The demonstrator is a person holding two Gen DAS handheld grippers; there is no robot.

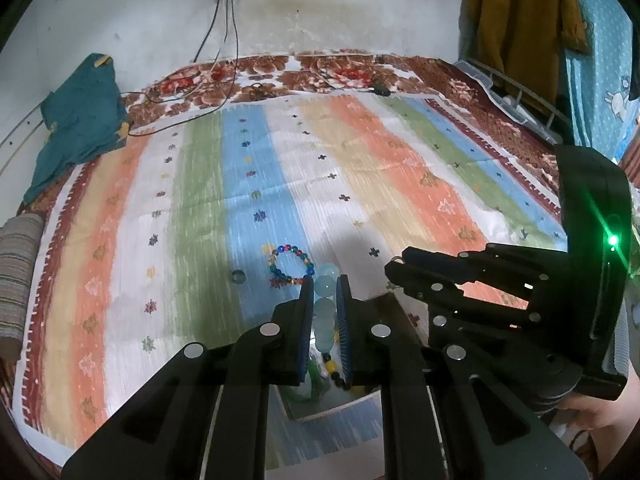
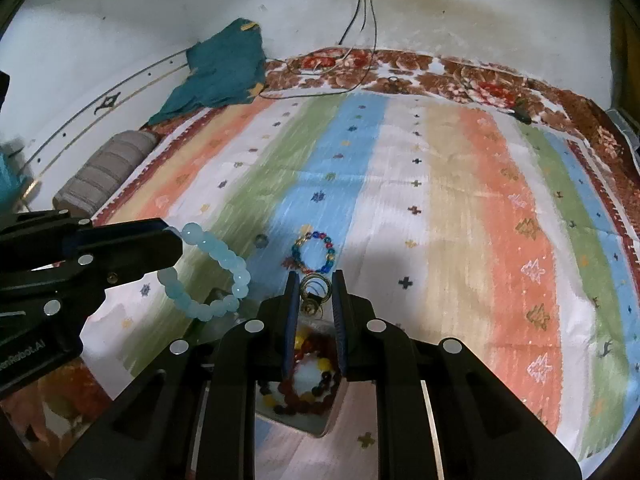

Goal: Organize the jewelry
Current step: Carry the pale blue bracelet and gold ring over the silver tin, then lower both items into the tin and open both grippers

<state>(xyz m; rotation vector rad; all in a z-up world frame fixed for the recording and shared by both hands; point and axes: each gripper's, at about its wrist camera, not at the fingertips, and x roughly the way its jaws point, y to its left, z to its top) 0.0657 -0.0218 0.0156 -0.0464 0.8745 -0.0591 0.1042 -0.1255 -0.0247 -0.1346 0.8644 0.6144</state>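
My left gripper is shut on a pale blue bead bracelet, which hangs as a loop from its tip in the right wrist view. My right gripper is shut on a small gold wire piece of coiled rings. Both hang just above an open box that holds a red, yellow and black bead bracelet. A multicoloured bead bracelet lies on the striped cloth just beyond the fingertips, with a small dark ring to its left. In the left wrist view the right gripper reaches in from the right.
A striped bedspread covers the bed up to a white wall. A teal cloth and a rolled striped bolster lie at the left. Cables hang from a wall socket strip. Clothes hang at the right.
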